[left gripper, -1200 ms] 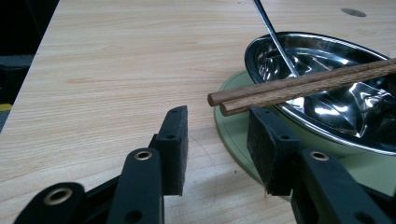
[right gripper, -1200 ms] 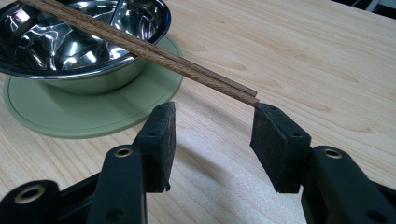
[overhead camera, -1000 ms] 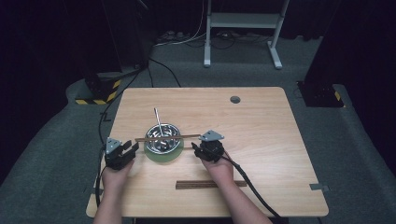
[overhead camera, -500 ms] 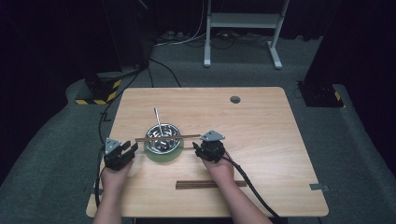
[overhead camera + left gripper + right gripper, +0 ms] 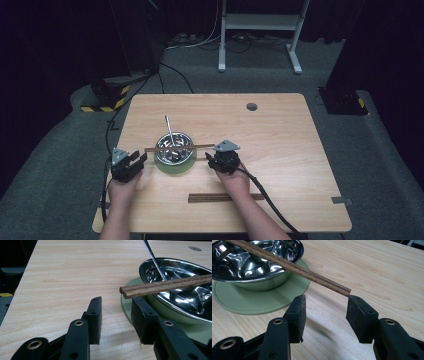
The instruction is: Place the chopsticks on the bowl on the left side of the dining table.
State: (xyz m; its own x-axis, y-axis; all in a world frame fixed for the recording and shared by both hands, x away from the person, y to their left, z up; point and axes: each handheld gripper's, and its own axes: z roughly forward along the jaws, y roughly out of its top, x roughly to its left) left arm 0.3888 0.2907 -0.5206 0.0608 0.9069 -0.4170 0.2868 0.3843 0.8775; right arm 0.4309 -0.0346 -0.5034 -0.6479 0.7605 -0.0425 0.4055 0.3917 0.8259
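Observation:
A steel bowl (image 5: 173, 147) stands on a round green mat (image 5: 175, 165) with a metal spoon (image 5: 169, 129) leaning in it. A pair of brown chopsticks (image 5: 178, 148) lies across the bowl's rim. My left gripper (image 5: 134, 161) is open just left of the mat, and the chopsticks' left ends (image 5: 124, 291) hang above its right jaw. Right of the mat, my right gripper (image 5: 214, 162) is open, with the chopsticks' right end (image 5: 344, 291) just above its jaws. Both grippers (image 5: 116, 312) (image 5: 325, 313) hold nothing.
A second pair of brown chopsticks (image 5: 225, 197) lies flat near the table's front edge, by the person's right forearm. A round cable hole (image 5: 251, 106) sits at the back right of the wooden table (image 5: 280, 145). Cables trail from both grippers off the front edge.

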